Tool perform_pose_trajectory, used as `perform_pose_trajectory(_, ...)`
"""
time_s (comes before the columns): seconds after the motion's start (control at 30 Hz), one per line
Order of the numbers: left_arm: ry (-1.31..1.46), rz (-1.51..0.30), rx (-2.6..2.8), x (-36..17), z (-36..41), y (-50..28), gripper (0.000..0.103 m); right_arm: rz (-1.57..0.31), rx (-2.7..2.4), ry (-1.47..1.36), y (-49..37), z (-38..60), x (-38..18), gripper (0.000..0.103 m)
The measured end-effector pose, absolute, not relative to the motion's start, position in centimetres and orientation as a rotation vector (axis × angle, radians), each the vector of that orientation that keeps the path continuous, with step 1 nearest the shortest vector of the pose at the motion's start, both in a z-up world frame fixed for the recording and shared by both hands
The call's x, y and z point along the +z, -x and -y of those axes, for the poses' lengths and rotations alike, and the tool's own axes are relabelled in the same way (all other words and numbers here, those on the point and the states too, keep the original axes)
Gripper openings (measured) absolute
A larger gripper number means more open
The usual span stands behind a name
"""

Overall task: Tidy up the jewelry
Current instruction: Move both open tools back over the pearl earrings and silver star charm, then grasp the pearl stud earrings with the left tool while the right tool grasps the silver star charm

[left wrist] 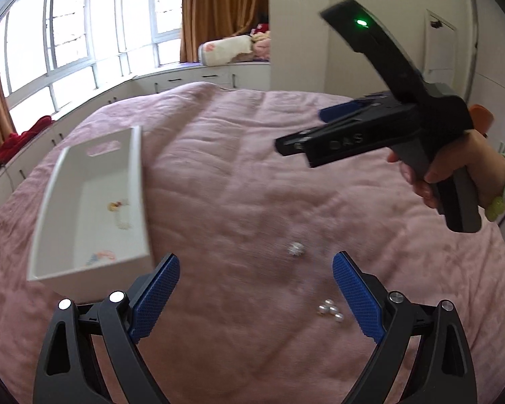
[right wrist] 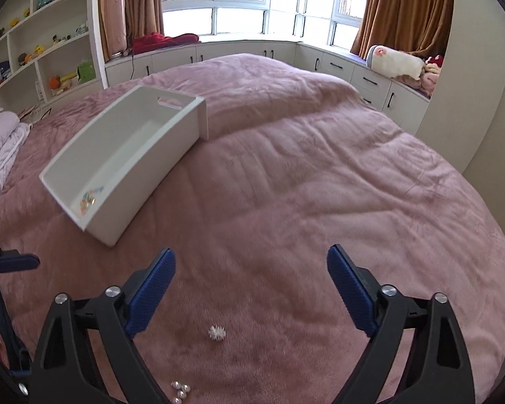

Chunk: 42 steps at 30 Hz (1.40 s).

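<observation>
1. Pink bed (right wrist: 320, 175) fills both views; a white tray (right wrist: 84, 181) at left already holds some jewelry.
2. Left tool (left wrist: 256, 272) and right tool (right wrist: 250, 266) both gape apart, empty.
3. Pearl cluster (left wrist: 330, 309) and sparkly bead (right wrist: 216, 333) lie loose at lower centre, apparently next to collect.
4. Open bedding surrounds them; the tray's rim needs clearing.
</observation>
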State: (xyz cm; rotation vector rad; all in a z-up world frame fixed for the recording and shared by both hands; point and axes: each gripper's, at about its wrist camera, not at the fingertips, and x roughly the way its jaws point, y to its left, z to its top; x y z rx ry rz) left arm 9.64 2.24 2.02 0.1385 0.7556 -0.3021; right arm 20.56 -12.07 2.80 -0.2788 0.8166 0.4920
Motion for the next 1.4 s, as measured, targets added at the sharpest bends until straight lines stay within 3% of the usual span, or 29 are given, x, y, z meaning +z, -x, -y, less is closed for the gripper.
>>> perform_pose_trajectory(0.17, -0.100, -0.799, -0.370, -2.4, 0.5, -8.6, 0.093, -0.847, 0.548, 0.301, -19.1, 11.6, -0.9, 0.072)
perform_pose_trajectory(0.33, -0.081, -0.851, -0.380, -6.6, 1.8, -8.9, 0.093, -0.882, 0.574, 0.334, -17.8, 11.1, -4.7, 0.069)
perform_pose_trajectory(0.73, -0.178, -0.897, -0.423, -11.0, 4.4, -9.7, 0.093, -0.948, 0.551, 0.342, -17.6, 11.6, -9.1, 0.056)
perform_pose_trajectory(0.9, -0.221, -0.914, -0.434, -12.2, 5.7, -10.1, 0.071, -0.975, 0.551, 0.353, -17.8, 11.7, -10.2, 0.042)
perform_pose_trajectory(1.23, -0.241, -0.907, -0.410, -13.5, 5.7, -10.1, 0.064, -0.979, 0.583, 0.353, -17.7, 10.7, -11.0, 0.040)
perform_pose_trajectory(1.33, -0.239, -0.906, -0.407, -13.6, 5.4, -9.6, 0.056, -0.983, 0.603, 0.352, -17.8, 10.4, -11.2, 0.021)
perform_pose_trajectory(1.4, -0.227, -0.906, -0.404, -13.6, 5.1, -9.6, 0.051, -0.986, 0.600, 0.338, -17.9, 10.4, -11.4, 0.021)
